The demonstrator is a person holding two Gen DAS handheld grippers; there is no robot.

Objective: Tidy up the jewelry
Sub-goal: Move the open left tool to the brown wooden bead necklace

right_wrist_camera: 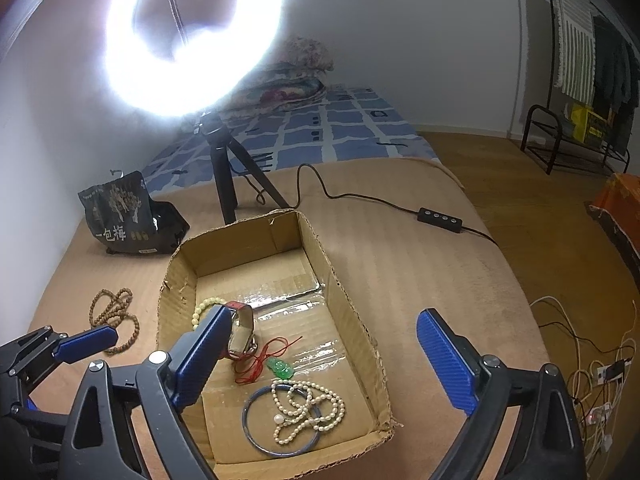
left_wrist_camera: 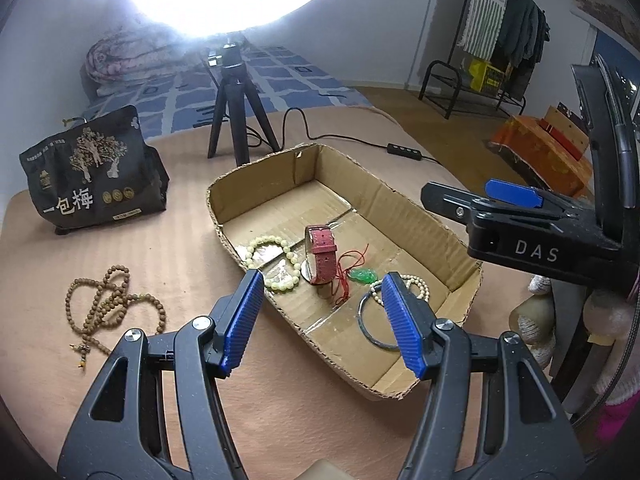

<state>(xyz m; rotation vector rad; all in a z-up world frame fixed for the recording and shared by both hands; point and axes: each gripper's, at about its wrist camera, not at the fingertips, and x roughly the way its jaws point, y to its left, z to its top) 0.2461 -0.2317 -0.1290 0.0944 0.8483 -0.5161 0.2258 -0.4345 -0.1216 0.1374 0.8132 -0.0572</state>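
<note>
A shallow cardboard box (left_wrist_camera: 400,208) (right_wrist_camera: 348,312) holds a pale green bead bracelet (left_wrist_camera: 276,264) (right_wrist_camera: 204,308), a red-strapped watch (left_wrist_camera: 320,252) (right_wrist_camera: 240,332), a green pendant on red cord (left_wrist_camera: 362,276) (right_wrist_camera: 282,368), a pearl necklace (right_wrist_camera: 308,408) (left_wrist_camera: 416,284) and a dark blue bangle (left_wrist_camera: 372,328) (right_wrist_camera: 256,428). A brown wooden bead necklace (left_wrist_camera: 108,304) (right_wrist_camera: 116,316) lies on the tan cloth left of the box. My left gripper (left_wrist_camera: 322,280) hovers open over the box's near left edge, empty. My right gripper (right_wrist_camera: 324,314) stands wide open above the pearls, holding nothing.
A black snack bag (left_wrist_camera: 96,176) (right_wrist_camera: 128,216) sits at the far left. A ring light on a tripod (left_wrist_camera: 236,112) (right_wrist_camera: 228,184) stands behind the box, its cable and switch (right_wrist_camera: 440,214) running right. Beyond lie a bed, a clothes rack (left_wrist_camera: 504,40) and an orange box (left_wrist_camera: 540,152).
</note>
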